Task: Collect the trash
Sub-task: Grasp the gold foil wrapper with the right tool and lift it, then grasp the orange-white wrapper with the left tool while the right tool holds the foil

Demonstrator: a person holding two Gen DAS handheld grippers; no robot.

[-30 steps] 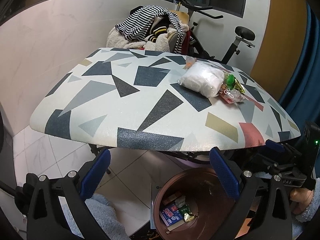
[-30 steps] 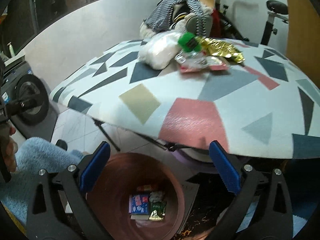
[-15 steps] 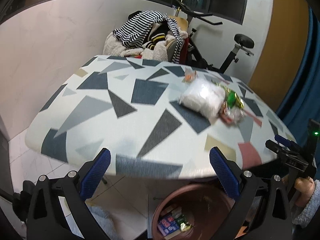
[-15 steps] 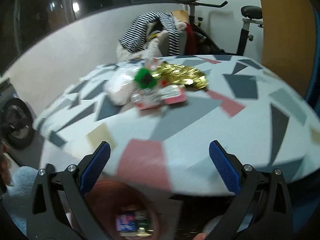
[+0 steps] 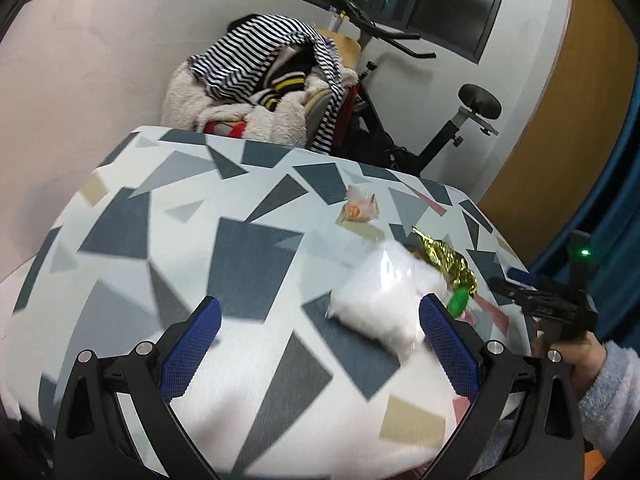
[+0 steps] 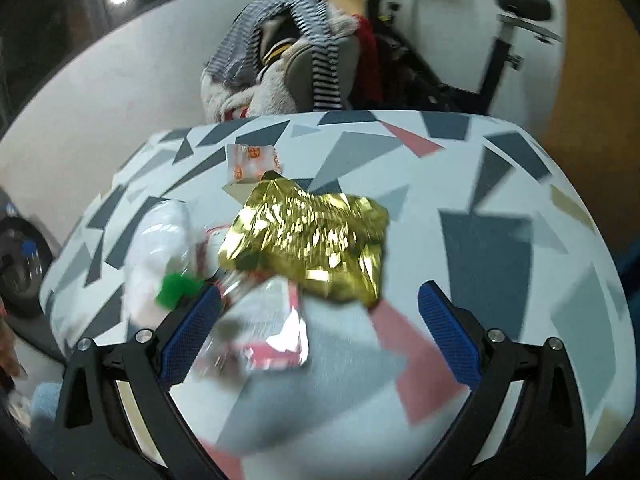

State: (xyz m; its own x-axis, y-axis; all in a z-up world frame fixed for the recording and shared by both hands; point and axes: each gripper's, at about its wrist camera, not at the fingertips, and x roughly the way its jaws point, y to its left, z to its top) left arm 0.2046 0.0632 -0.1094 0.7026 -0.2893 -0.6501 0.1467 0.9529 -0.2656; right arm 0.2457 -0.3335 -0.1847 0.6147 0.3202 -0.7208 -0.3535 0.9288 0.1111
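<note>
A crumpled gold foil wrapper (image 6: 316, 240) lies at the centre of the right wrist view, on a table covered in a white cloth with grey, navy and pink triangles (image 6: 500, 248). Just below it, touching its lower edge, sits a clear plastic packet with red print (image 6: 268, 328), blurred by motion. A puffy white plastic bag (image 5: 384, 300) rests to the left of the foil, with a small green item (image 6: 176, 286) at its lower edge. A small white sachet with orange print (image 6: 250, 162) lies apart, toward the far side of the table.

The right gripper (image 6: 318, 328) hangs over the red-printed packet, blue-padded jaws spread wide and holding nothing. The left gripper (image 5: 320, 344) hovers over the table with jaws likewise wide apart and empty, the white bag beside its right pad.

Behind the table, in the upper centre of both views, striped clothing is heaped on a chair (image 5: 264, 92), with a black exercise bike (image 5: 420, 120) to its right.
</note>
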